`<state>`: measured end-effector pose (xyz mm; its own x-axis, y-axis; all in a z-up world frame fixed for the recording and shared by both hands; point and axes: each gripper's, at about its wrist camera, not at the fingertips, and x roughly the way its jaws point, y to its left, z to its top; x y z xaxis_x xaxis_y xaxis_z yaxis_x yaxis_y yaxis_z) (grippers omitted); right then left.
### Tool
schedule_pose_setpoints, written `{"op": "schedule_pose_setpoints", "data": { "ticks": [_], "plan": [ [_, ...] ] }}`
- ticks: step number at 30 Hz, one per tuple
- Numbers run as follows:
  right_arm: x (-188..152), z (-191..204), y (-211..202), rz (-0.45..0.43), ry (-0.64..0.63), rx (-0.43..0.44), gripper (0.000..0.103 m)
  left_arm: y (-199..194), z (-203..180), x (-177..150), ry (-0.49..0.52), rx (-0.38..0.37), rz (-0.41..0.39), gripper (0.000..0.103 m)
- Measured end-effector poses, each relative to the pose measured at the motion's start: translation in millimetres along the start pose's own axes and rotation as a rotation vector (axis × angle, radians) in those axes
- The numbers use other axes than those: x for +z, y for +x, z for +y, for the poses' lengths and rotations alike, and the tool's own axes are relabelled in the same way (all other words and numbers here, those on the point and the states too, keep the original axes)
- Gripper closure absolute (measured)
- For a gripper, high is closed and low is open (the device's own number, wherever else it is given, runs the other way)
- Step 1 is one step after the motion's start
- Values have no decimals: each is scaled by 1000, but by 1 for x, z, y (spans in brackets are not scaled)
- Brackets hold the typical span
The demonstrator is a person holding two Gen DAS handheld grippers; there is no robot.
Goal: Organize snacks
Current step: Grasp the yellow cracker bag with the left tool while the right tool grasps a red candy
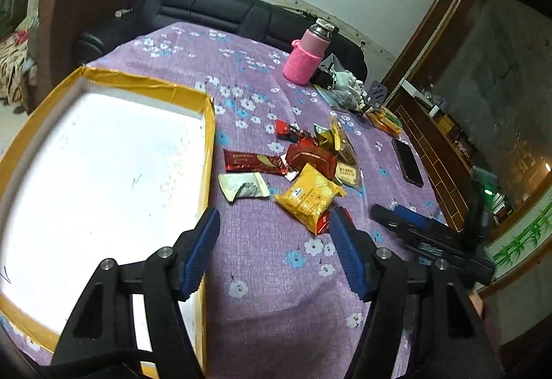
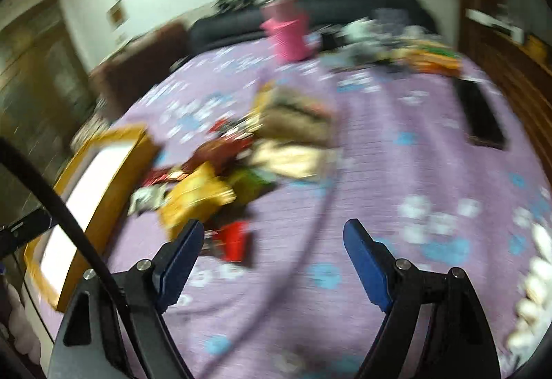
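Note:
A pile of snack packets lies mid-table on the purple flowered cloth: a yellow packet (image 1: 310, 197), a long red bar (image 1: 253, 161), a dark red packet (image 1: 312, 156), a silver-white packet (image 1: 243, 185) and a small red one (image 1: 324, 222). A shallow yellow-rimmed box with a white bottom (image 1: 208, 123) sits left of them, with nothing in it. My left gripper (image 1: 274, 227) is open and empty, just short of the yellow packet. My right gripper (image 2: 272, 234) is open and empty over the cloth; its view is blurred, showing the yellow packet (image 2: 196, 196), a red packet (image 2: 236, 241) and the box (image 2: 103, 206).
A pink bottle in a knitted sleeve (image 1: 307, 56) stands at the back. A black phone (image 1: 407, 163) lies to the right, beyond it orange packets (image 1: 384, 120) and clutter. A dark sofa (image 1: 214, 9) is behind the table. The right gripper (image 1: 414, 227) shows at lower right.

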<state>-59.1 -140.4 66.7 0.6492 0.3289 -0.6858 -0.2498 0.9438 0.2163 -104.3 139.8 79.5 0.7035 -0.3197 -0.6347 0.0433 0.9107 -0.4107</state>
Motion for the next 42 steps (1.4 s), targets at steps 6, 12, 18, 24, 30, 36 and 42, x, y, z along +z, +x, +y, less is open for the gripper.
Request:
{"op": "schedule_pose_setpoints", "data": {
  "ticks": [6, 12, 18, 24, 30, 36, 42],
  "plan": [
    [6, -5, 55, 122, 109, 194, 53, -8, 6, 0, 0, 4, 4, 36],
    [-11, 20, 41, 192, -5, 340, 56, -3, 6, 5, 10, -31, 21, 36],
    [-11, 49, 52, 158, -148, 184, 52, 12, -8, 12, 46, -38, 65, 35],
    [-13, 36, 54, 143, -85, 249, 79, 42, -26, 22, 126, -1, 122, 34],
    [-11, 8, 38, 123, 5, 234, 79, 86, -54, 21, 250, 22, 222, 34],
    [-5, -19, 32, 87, 113, 243, 79, 129, -79, 24, 425, 62, 277, 34],
    [-6, -25, 31, 87, 136, 237, 79, 158, -86, 24, 533, 115, 296, 34]
  ]
}}
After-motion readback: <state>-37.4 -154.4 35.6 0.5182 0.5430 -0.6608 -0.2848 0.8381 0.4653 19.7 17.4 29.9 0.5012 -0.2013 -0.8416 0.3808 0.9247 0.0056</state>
